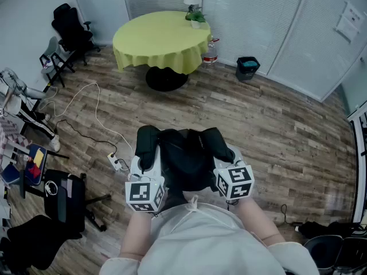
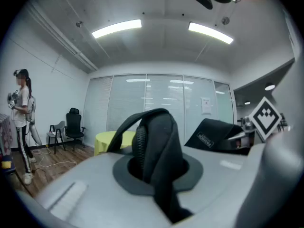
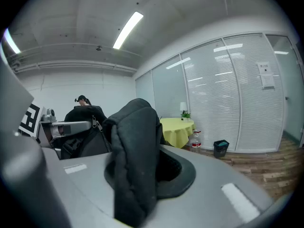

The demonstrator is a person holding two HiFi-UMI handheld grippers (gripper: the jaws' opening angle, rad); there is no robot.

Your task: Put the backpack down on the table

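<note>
A black backpack (image 1: pixel 182 158) hangs in front of me above the wooden floor, carried between both grippers. My left gripper (image 1: pixel 147 158) is shut on its left shoulder strap (image 2: pixel 156 151), which loops up out of the jaws. My right gripper (image 1: pixel 225 160) is shut on the padded right strap (image 3: pixel 134 160). The round table (image 1: pixel 161 39) with a yellow-green cloth stands far ahead across the room, also small in the left gripper view (image 2: pixel 110 140) and the right gripper view (image 3: pixel 177 127).
A lamp and small plant (image 1: pixel 194 11) sit on the table's far edge. A water bottle (image 1: pixel 210 51) and dark bin (image 1: pixel 248 67) stand on the floor beside it. Black chairs (image 1: pixel 71 30) and white cables (image 1: pixel 86 110) lie left. A person (image 2: pixel 21 122) stands at left.
</note>
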